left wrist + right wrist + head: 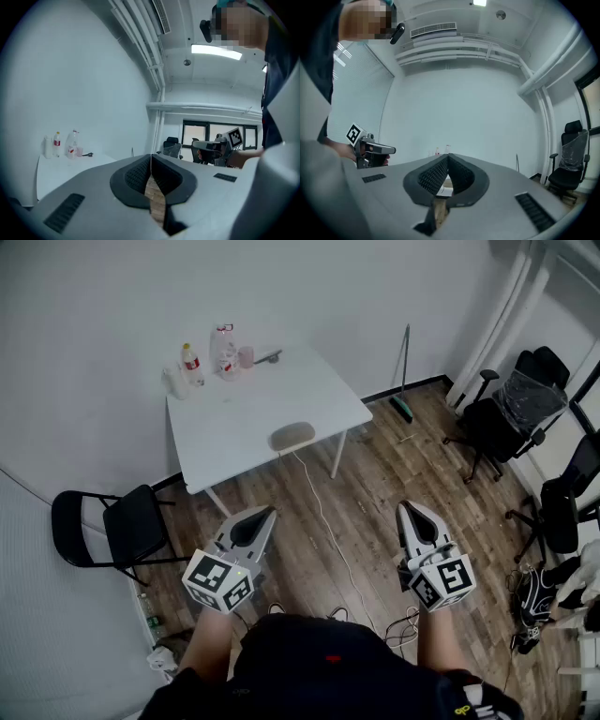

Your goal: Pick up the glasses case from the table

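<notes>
The beige glasses case [292,435] lies near the front edge of the white table [234,418], seen in the head view. My left gripper [263,513] is held level over the wooden floor, well short of the table, its jaws shut with nothing between them [151,157]. My right gripper [409,508] hangs level to the right, also shut and empty [447,157]. Both are far from the case. In the right gripper view a sliver of the table shows behind the jaws.
Bottles [191,362], a plastic jug [223,351] and a pink cup [247,356] stand at the table's far edge. A black folding chair [117,526] stands left, office chairs [511,413] right. A white cable [323,512] runs from the table across the floor.
</notes>
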Demonstrator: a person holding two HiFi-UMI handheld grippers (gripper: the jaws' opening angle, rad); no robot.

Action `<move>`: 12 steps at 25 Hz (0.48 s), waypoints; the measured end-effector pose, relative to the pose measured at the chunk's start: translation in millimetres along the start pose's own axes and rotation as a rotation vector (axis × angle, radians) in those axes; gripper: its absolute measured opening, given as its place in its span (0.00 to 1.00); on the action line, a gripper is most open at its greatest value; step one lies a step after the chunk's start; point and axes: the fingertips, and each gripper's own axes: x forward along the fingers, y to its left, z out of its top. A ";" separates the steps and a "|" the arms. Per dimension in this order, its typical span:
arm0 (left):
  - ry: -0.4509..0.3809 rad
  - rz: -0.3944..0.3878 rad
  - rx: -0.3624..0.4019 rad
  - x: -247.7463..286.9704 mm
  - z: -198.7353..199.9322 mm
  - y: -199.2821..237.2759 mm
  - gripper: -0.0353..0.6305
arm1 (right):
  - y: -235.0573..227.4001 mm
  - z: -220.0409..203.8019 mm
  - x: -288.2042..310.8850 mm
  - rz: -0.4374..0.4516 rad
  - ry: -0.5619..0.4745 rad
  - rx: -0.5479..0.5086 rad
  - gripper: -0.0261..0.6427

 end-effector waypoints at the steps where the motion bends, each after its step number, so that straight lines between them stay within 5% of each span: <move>1: 0.000 0.000 0.000 -0.3 0.5 -0.5 0.09 | 0.6 0.1 -0.8 0.001 0.000 -0.001 0.07; 12: 0.008 -0.008 0.001 -4.7 0.9 -1.3 0.09 | 7.5 0.5 -1.6 0.003 -0.005 0.008 0.07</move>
